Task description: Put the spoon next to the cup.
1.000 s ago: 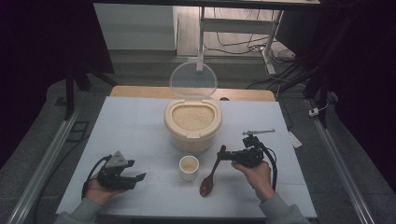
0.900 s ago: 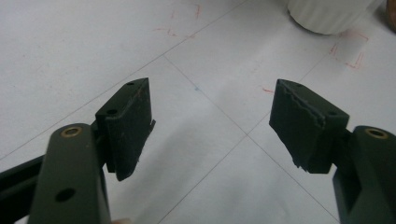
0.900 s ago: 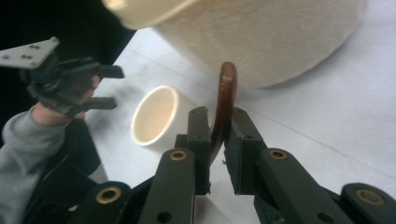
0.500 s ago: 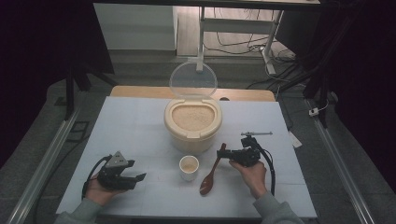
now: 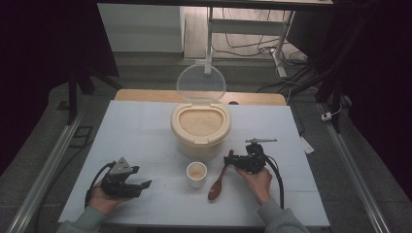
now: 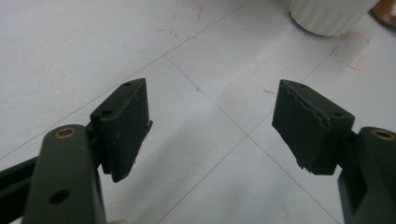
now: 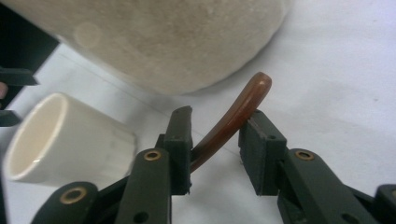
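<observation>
Table: a white table top (image 5: 145, 131) is carrying everything, with a person's two hands coming in from the near edge.
Rice bin: a cream plastic rice container (image 5: 200, 127), full of pale grain, is standing at the middle, its clear round lid (image 5: 201, 83) tipped up behind so the grain is reachable.
Cup: a small white cup (image 5: 197, 174) is sitting just in front of the bin, already holding some grain, near enough for short scooping trips.
Spoon: a brown wooden spoon (image 5: 219, 178) is lying just right of the cup, bowl toward the person, handle slanting up between the right jaws.
Right gripper (image 5: 232, 159): its jaws have just been opening, standing slack around the spoon handle (image 7: 236, 114); it appears to be letting the spoon go.
Left gripper (image 5: 143, 186): resting low on the table, jaws spread wide and holding nothing, apparently waiting aside.
</observation>
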